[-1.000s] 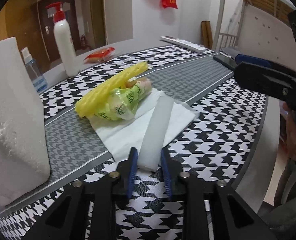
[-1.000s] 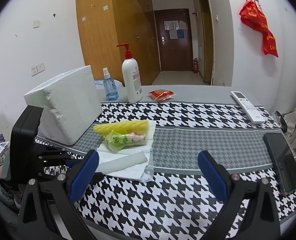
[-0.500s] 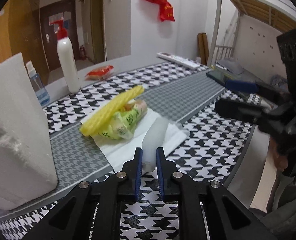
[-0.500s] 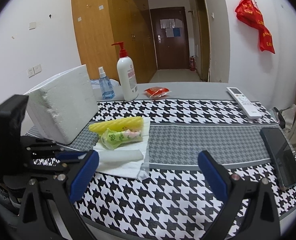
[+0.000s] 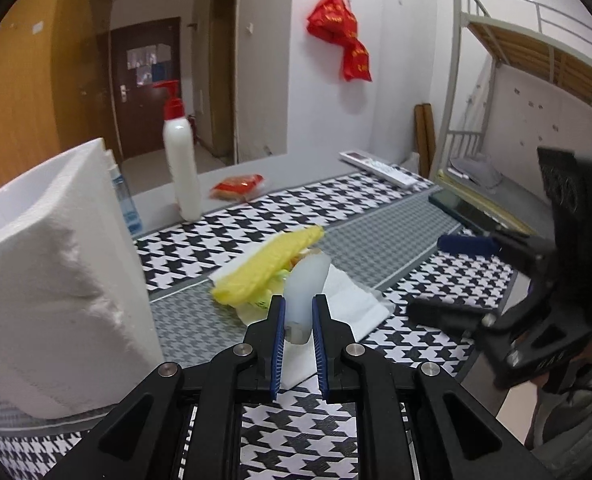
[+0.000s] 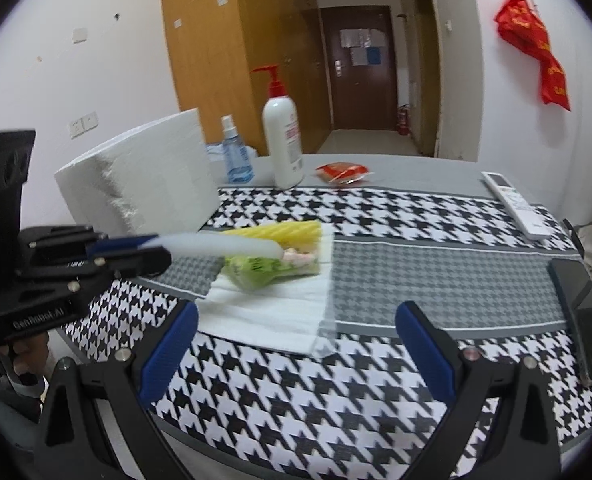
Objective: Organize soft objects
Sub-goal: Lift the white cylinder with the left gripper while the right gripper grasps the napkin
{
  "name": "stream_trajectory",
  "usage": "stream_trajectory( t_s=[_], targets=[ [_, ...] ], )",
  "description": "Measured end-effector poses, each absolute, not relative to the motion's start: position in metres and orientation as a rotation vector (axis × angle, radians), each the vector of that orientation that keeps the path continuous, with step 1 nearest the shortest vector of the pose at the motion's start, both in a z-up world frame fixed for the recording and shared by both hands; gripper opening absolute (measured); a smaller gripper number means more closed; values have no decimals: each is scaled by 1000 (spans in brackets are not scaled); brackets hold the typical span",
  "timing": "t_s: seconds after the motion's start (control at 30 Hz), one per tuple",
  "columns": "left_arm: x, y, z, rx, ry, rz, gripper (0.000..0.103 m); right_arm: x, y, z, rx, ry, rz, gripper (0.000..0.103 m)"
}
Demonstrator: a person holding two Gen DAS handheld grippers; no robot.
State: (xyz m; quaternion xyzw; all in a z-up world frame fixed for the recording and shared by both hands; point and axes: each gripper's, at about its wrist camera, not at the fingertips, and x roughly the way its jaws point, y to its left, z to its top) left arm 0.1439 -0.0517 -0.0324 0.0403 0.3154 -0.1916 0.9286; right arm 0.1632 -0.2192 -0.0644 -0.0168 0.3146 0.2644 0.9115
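My left gripper [image 5: 298, 312] is shut on one end of a long white foam strip [image 5: 306, 280], held up off the table. In the right wrist view the same strip [image 6: 219, 246] sticks out level from the left gripper [image 6: 151, 248] above the white cloth [image 6: 271, 308]. On the cloth lie a yellow ribbed foam piece [image 6: 279, 231] and a green plastic-wrapped bundle [image 6: 263, 268]. My right gripper [image 6: 296, 344] stands open near the table's front edge, nothing between its fingers.
A big white foam block [image 6: 143, 184] stands at the left, with a spray bottle [image 6: 235, 156] and a pump bottle [image 6: 283, 136] behind it. A red packet [image 6: 342, 172], a remote [image 6: 514, 204] and a dark phone [image 6: 584, 312] lie on the houndstooth table cover [image 6: 336, 400].
My left gripper closed on the white foam strip's near end and lifted it off the cloth. The right gripper stayed open and drifted slightly.
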Motion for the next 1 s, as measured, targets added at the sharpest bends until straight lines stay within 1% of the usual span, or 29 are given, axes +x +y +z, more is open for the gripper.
stream_trajectory(
  t_s=[0.3, 0.53, 0.57, 0.63, 0.7, 0.83, 1.0],
  targets=[
    [135, -36, -29, 61, 619, -342, 14, 176, -197, -77, -54, 711, 593, 101],
    [134, -29, -36, 46, 631, -314, 15, 187, -181, -86, -87, 761, 629, 100],
    [135, -28, -38, 41, 635, -313, 15, 189, -179, -87, -97, 767, 632, 99],
    [135, -27, -40, 34, 640, -315, 15, 191, -173, -90, -123, 783, 634, 93],
    [136, -26, -41, 29, 644, -314, 15, 193, -168, -92, -143, 790, 643, 92],
    [139, -22, -43, 20, 651, -310, 15, 200, -163, -96, -164, 814, 640, 86],
    [142, -21, -46, 17, 664, -308, 15, 207, -158, -102, -198, 843, 621, 83]
  ],
)
